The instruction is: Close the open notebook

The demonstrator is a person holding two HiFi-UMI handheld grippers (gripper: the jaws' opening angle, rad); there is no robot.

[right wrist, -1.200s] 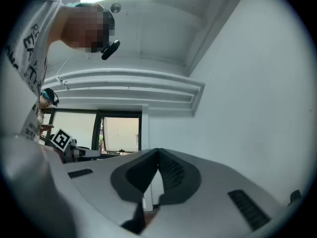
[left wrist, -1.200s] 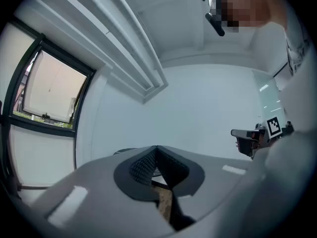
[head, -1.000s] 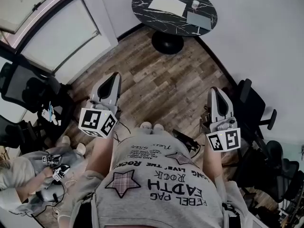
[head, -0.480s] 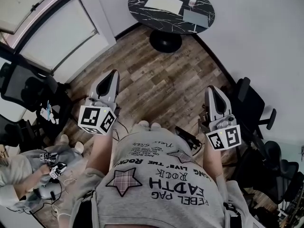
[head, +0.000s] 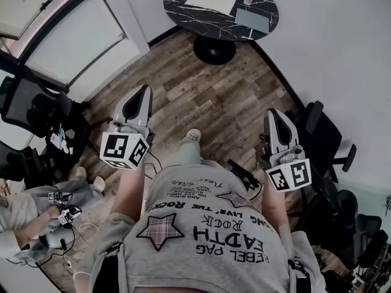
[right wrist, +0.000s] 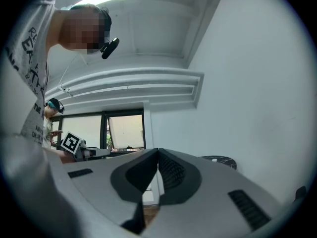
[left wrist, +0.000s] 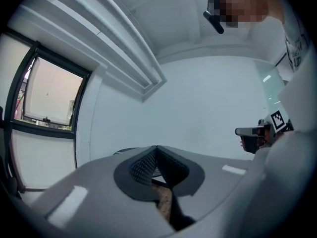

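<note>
At upper centre, well beyond the left gripper (head: pixel 145 91) and right gripper (head: pixel 273 115), fingers pressed together, lies the open notebook (head: pixel 211 0).

The person wears a grey T-shirt (head: pixel 201 240) printed with black lettering (head: pixel 229 244) and fitted with two plaid star patches (head: pixel 160 231). The left gripper (head: pixel 146 90) and right gripper (head: pixel 273 113) have light grey, tapered shells with black inner pads (left wrist: pixel 142 165) of ribbed texture. Each shell carries at its rear a white cube (head: pixel 124 150) bearing black square markers.
</note>
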